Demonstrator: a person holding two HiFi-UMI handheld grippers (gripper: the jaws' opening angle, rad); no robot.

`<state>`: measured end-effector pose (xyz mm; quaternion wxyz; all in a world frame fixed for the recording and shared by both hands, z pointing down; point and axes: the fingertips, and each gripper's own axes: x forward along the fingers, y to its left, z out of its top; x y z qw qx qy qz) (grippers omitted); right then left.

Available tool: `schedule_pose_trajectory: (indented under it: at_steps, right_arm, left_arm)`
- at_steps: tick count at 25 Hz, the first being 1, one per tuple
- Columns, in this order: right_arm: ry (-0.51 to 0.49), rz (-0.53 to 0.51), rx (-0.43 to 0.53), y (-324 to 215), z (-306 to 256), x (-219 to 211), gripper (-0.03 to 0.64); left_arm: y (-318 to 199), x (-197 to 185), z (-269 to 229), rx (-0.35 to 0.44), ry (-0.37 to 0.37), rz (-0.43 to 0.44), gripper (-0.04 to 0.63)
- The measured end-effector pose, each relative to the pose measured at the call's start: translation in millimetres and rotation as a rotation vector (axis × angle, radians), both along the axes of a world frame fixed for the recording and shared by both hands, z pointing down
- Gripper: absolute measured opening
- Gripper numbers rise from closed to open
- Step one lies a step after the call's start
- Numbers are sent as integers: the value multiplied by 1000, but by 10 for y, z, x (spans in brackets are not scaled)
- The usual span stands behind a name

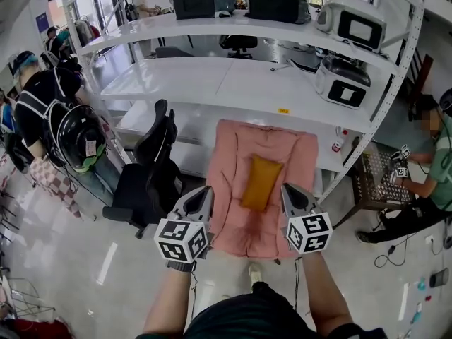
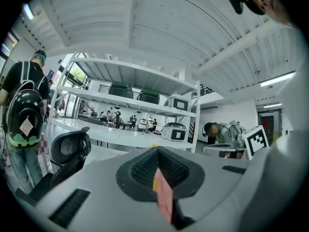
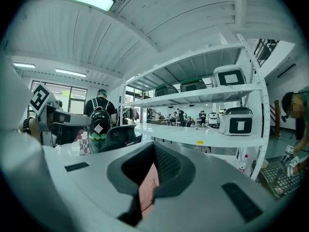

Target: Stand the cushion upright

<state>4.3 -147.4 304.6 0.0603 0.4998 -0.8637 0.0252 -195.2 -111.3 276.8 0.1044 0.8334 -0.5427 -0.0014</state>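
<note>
Evidently soft, light and floppy, the pink cushion (image 1: 258,154) at centre frame is pinched at its near edge by the left gripper (image 1: 205,195) and right gripper (image 1: 287,191), both clamped on its fabric, and such corner holds look best.

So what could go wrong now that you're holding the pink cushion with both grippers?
1. The orange pillow lies loose on the pink cushion. Tipping the cushion up would probably send the pillow sliding to the floor.
2. The left gripper and right gripper each pinch only a thin bit of fabric at the near edge, so a corner might slip free.
3. The black chair stands close on the left, and the cushion could brush it.
</note>
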Motion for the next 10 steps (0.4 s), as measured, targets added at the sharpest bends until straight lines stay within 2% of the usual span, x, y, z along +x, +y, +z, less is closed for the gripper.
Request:
schedule_pose_trajectory:
  at_steps: [10]
  right_arm:
    - [12,-4,0,10,27,-22,3]
  left_arm:
    - [1,-2,11,0,3,2,6]
